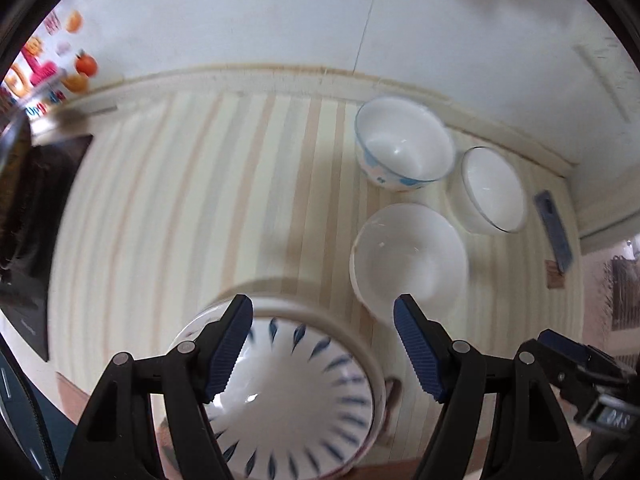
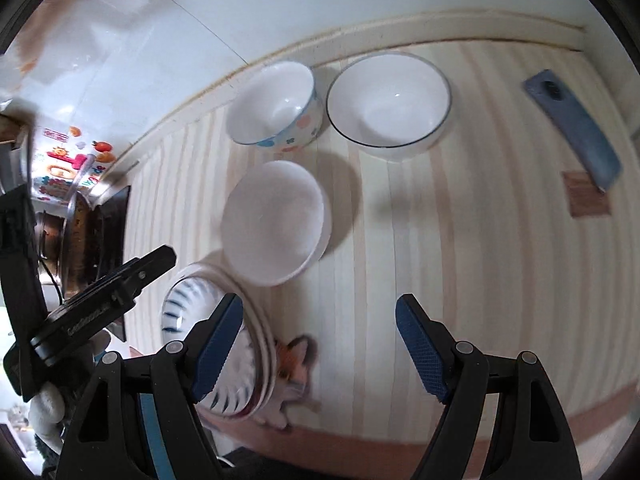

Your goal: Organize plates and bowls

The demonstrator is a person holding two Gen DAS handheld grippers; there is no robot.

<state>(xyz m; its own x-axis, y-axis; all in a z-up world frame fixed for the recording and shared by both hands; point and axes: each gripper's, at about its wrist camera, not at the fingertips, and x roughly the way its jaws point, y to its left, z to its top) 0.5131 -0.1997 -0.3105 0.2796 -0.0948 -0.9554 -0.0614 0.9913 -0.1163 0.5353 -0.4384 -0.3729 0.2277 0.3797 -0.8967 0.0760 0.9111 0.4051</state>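
A blue-striped bowl (image 1: 296, 392) sits on top of a short stack (image 2: 262, 364) near the table's front edge. My left gripper (image 1: 322, 320) hangs open just above it, its left finger (image 1: 228, 352) over the bowl's left rim. A plain white bowl (image 1: 408, 264) stands just beyond, to the right. Behind it are a bowl with blue and pink spots (image 2: 276, 108) and a white bowl with a dark rim (image 2: 388, 100). My right gripper (image 2: 318, 312) is open and empty over bare table, right of the striped bowl (image 2: 200, 320).
The striped tablecloth (image 1: 200, 200) ends at a white wall (image 1: 280, 12). A blue phone (image 2: 572, 128) and a brown square (image 2: 586, 196) lie at the right. A steel pot on a black cooktop (image 2: 80, 232) stands at the left. The left gripper's body (image 2: 104, 300) shows at the left.
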